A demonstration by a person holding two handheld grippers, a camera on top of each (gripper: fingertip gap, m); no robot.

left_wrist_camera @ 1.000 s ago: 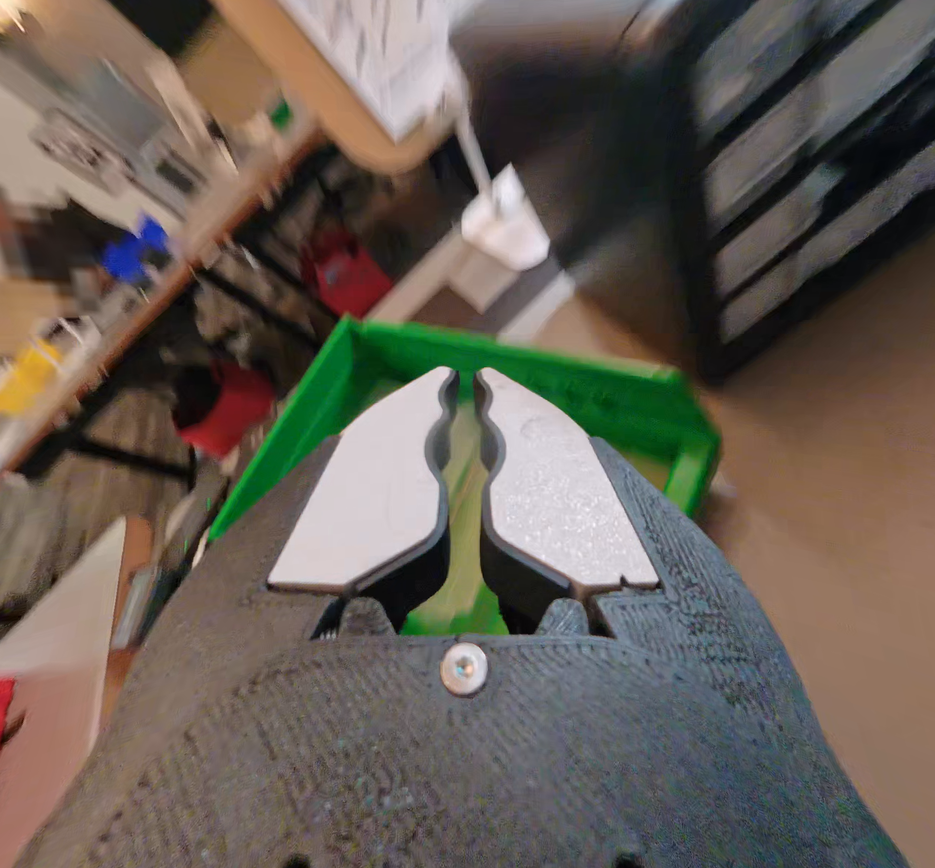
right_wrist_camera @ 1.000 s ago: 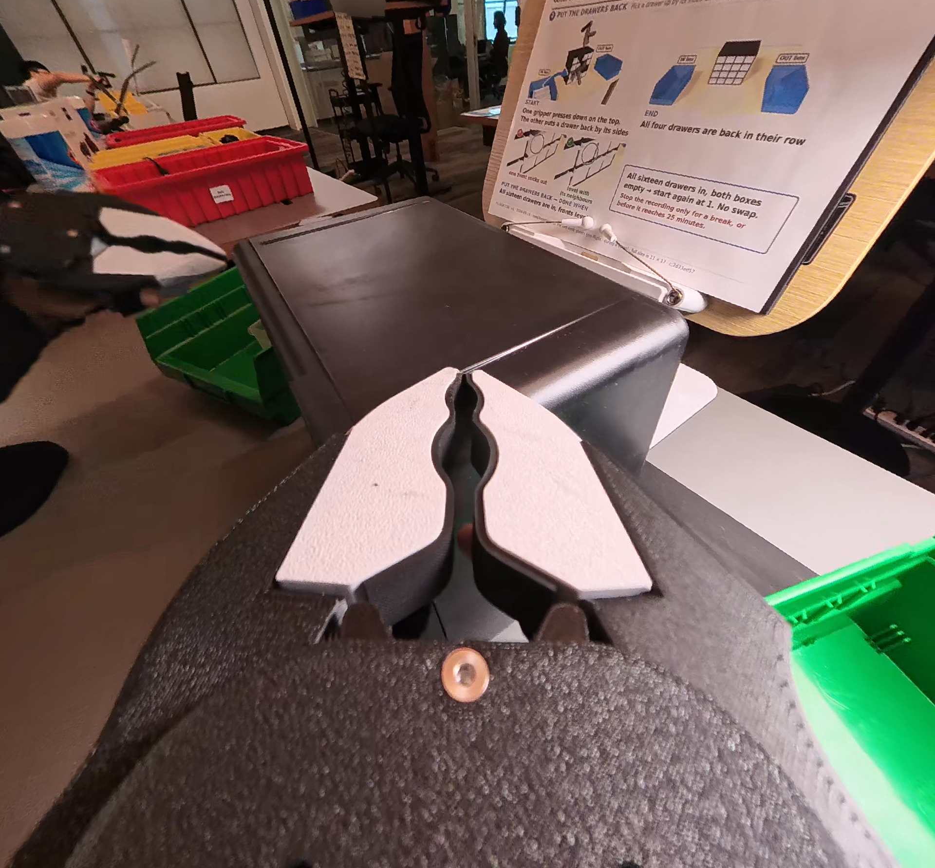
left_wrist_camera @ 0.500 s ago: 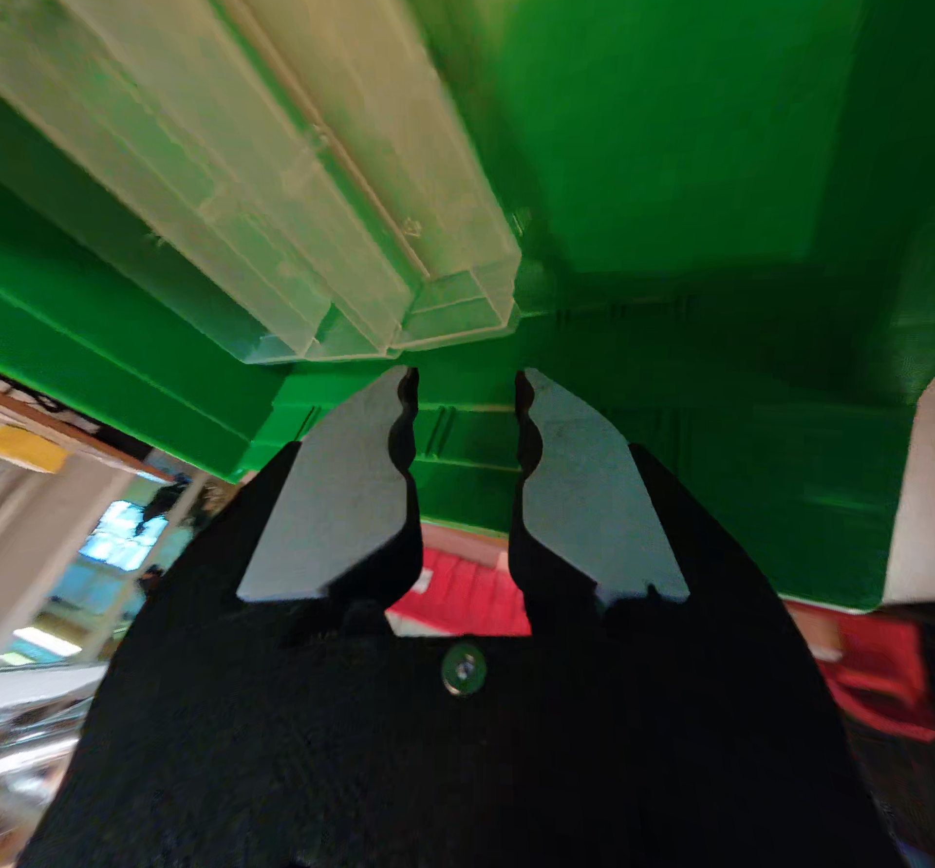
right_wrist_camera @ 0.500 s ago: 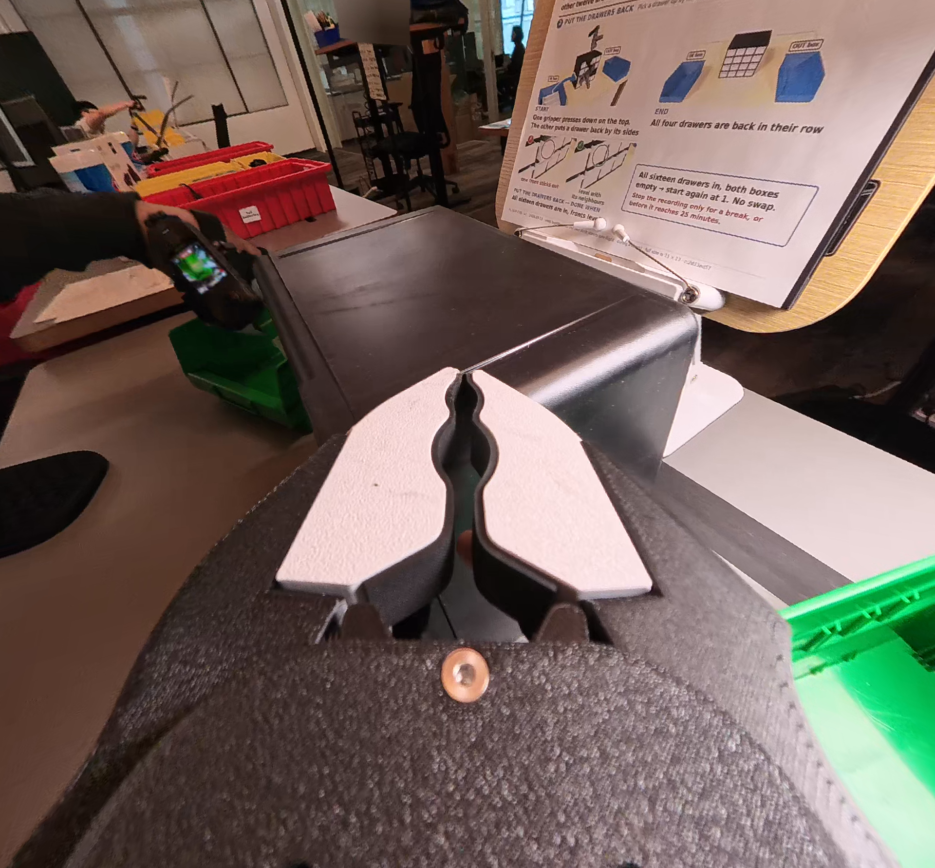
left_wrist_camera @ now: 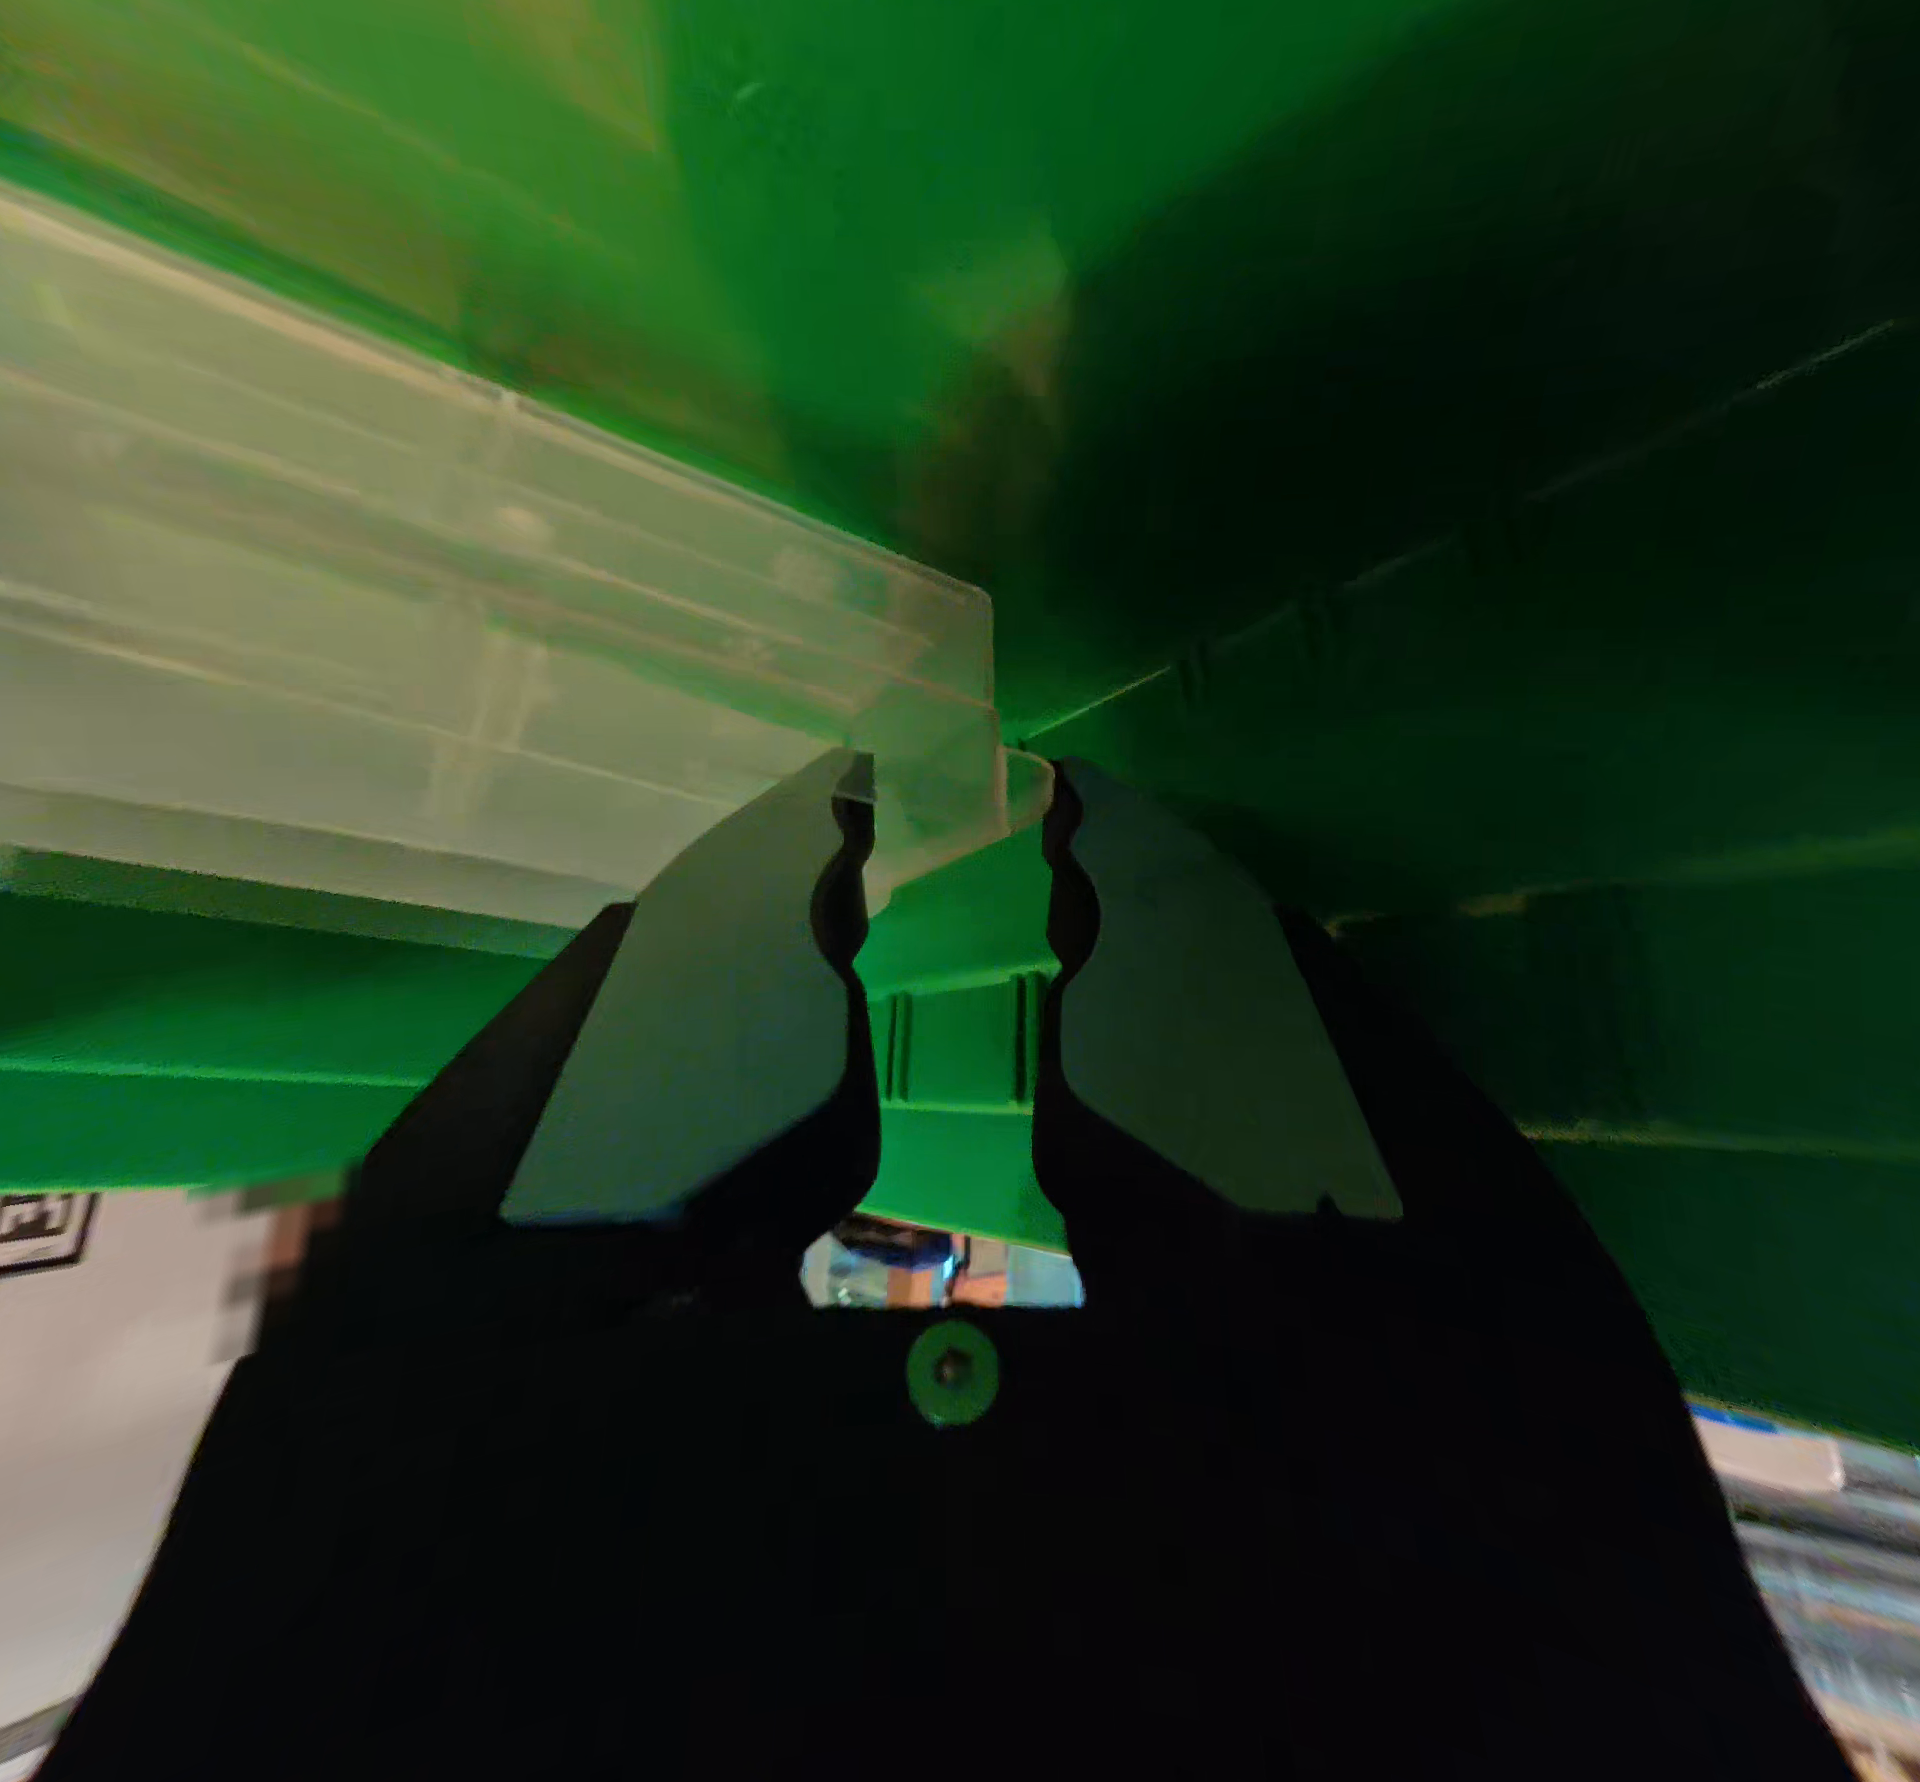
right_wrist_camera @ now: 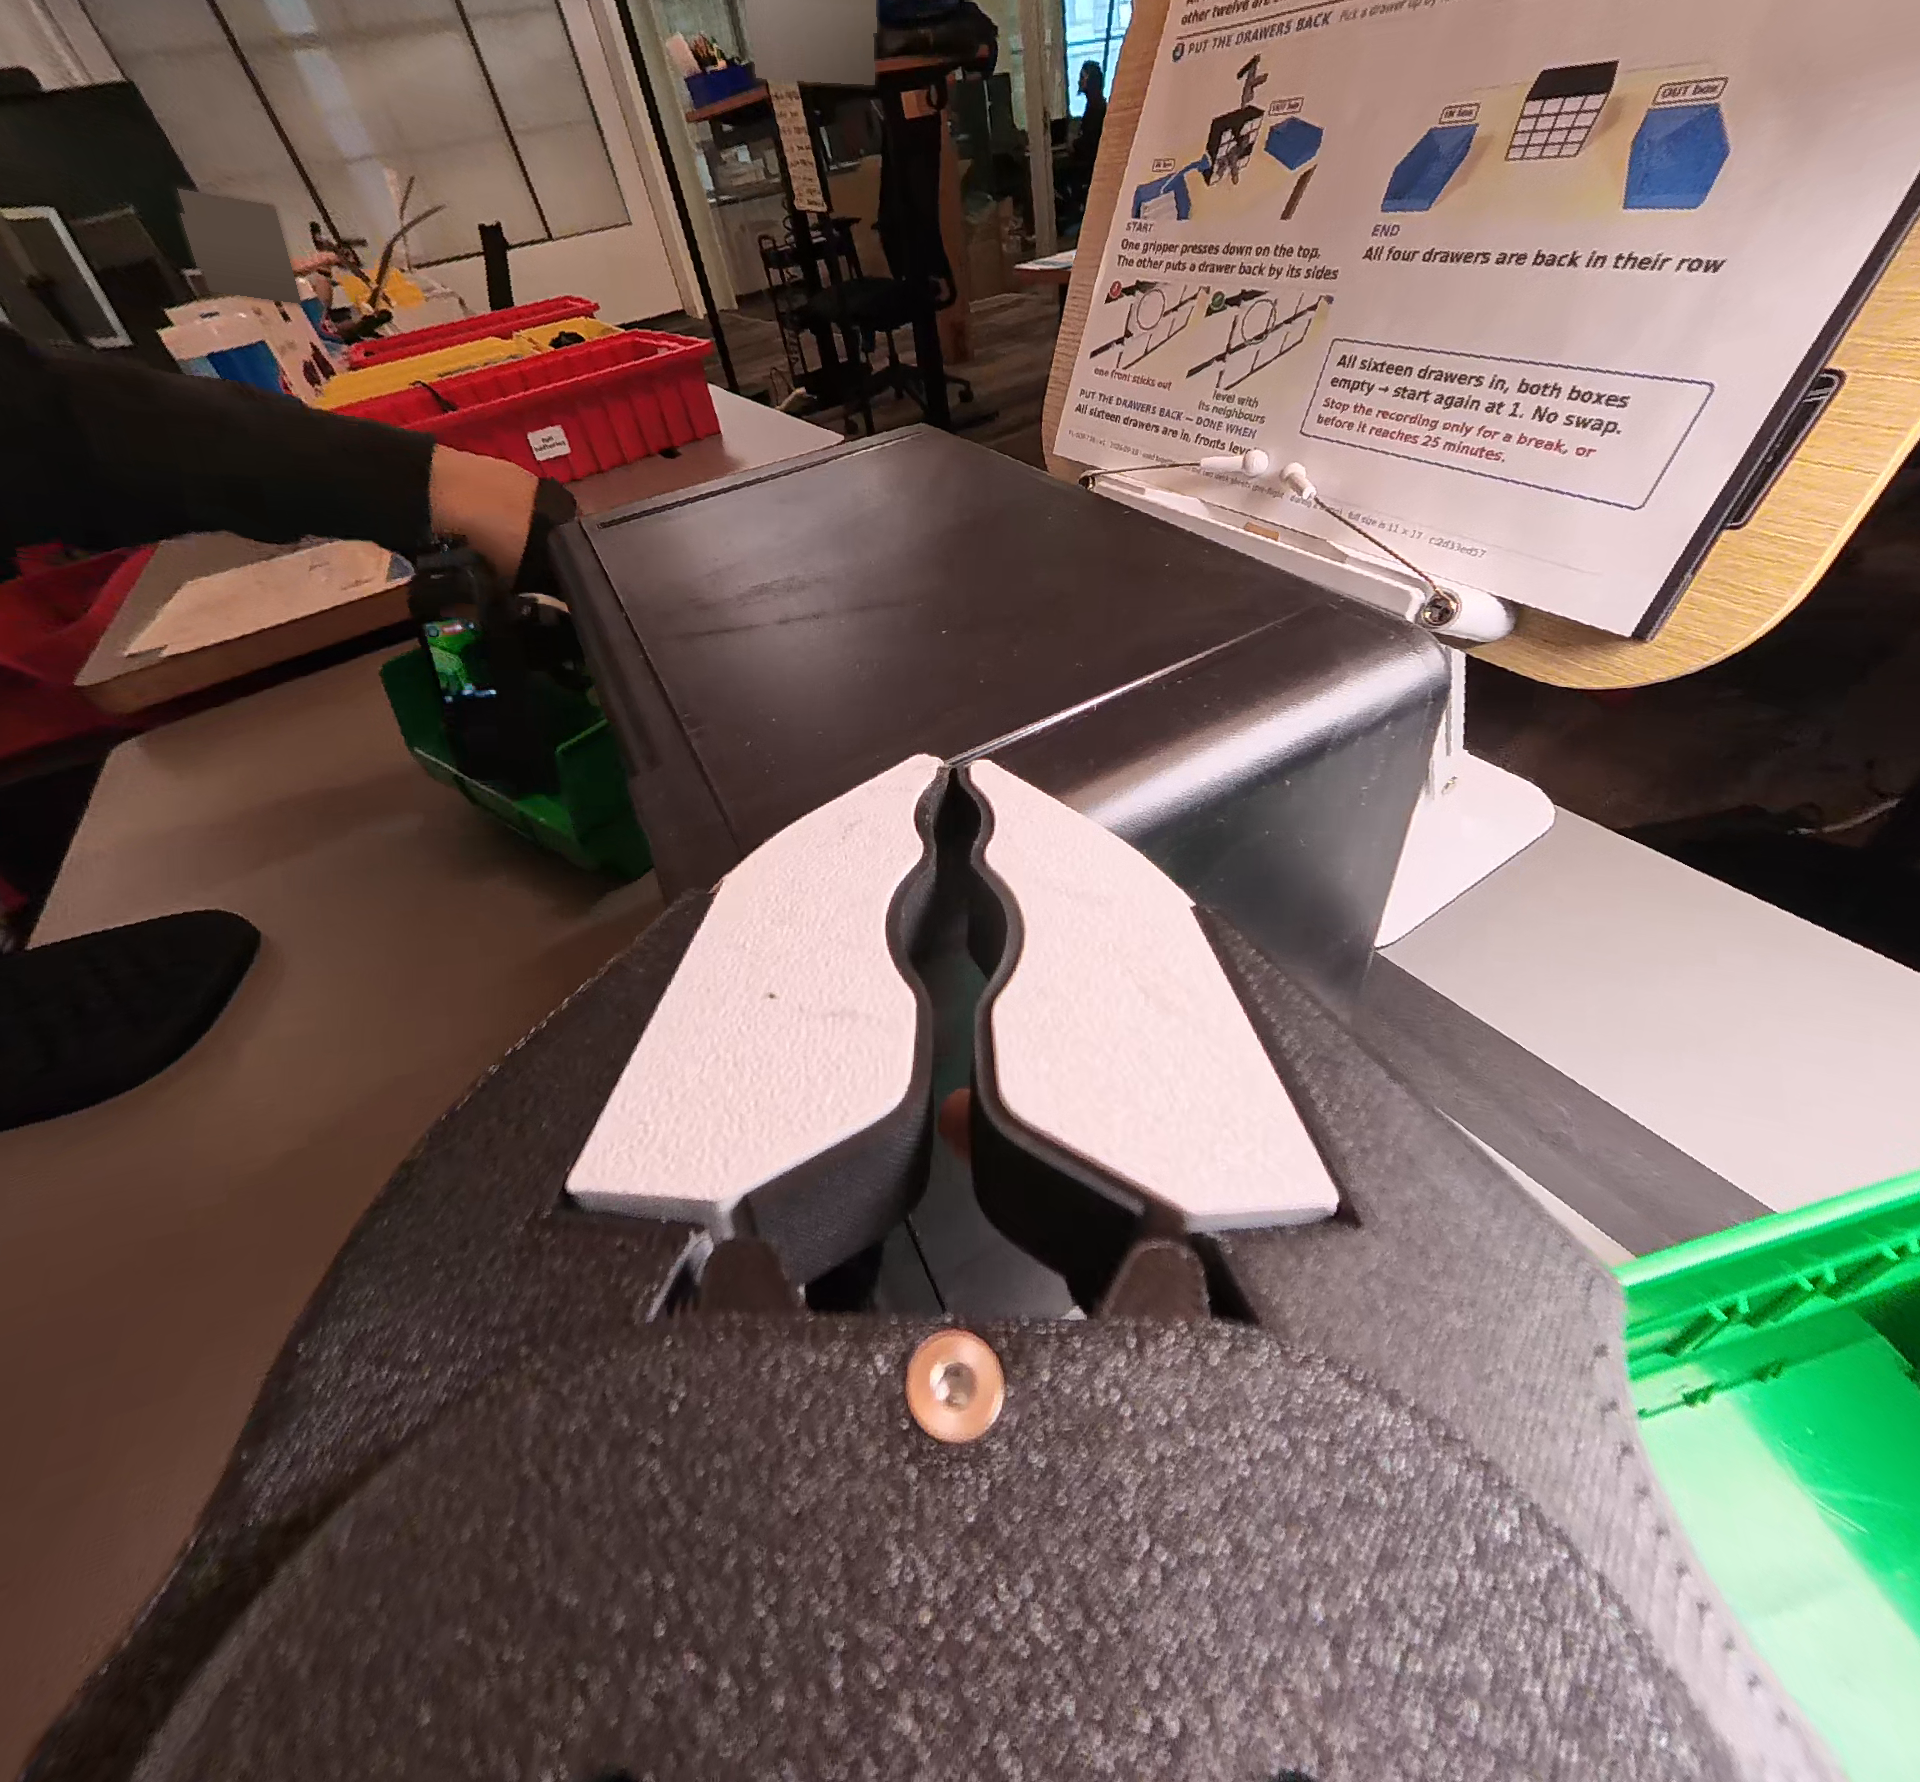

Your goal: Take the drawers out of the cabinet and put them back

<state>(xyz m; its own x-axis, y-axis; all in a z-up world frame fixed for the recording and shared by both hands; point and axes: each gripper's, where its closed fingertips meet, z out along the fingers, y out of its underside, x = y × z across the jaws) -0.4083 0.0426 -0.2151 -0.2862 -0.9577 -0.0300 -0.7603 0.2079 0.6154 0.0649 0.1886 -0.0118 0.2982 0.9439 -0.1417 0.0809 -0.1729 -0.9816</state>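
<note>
Fingers of the left gripper (left_wrist_camera: 961, 787) stood apart inside the green bin (left_wrist_camera: 1351, 278), with the end tab of a clear plastic drawer (left_wrist_camera: 416, 652) lying between their tips; whether they touched it could not be told through the blur. That drawer lay on its side against the bin's floor, left of the gripper, and the gripper pointed steeply down into the bin.

From the right wrist view, the person's left forearm (right_wrist_camera: 208, 454) in a dark sleeve reached across level from the left, the hand (right_wrist_camera: 488, 511) bent down at the wrist over the same green bin (right_wrist_camera: 551, 787), which sat on the table (right_wrist_camera: 312, 901) just beside the cabinet's left side.

The right gripper (right_wrist_camera: 951, 776) was closed with its tips touching and nothing between them. It rested near the right rear edge of the black cabinet (right_wrist_camera: 935, 589), aimed along the cabinet's top. A second green bin (right_wrist_camera: 1787, 1369) sat to the right of the cabinet, and an instruction board (right_wrist_camera: 1507, 226) on a stand stood behind it. Red bins (right_wrist_camera: 582, 382) lay well beyond the cabinet's left side.
</note>
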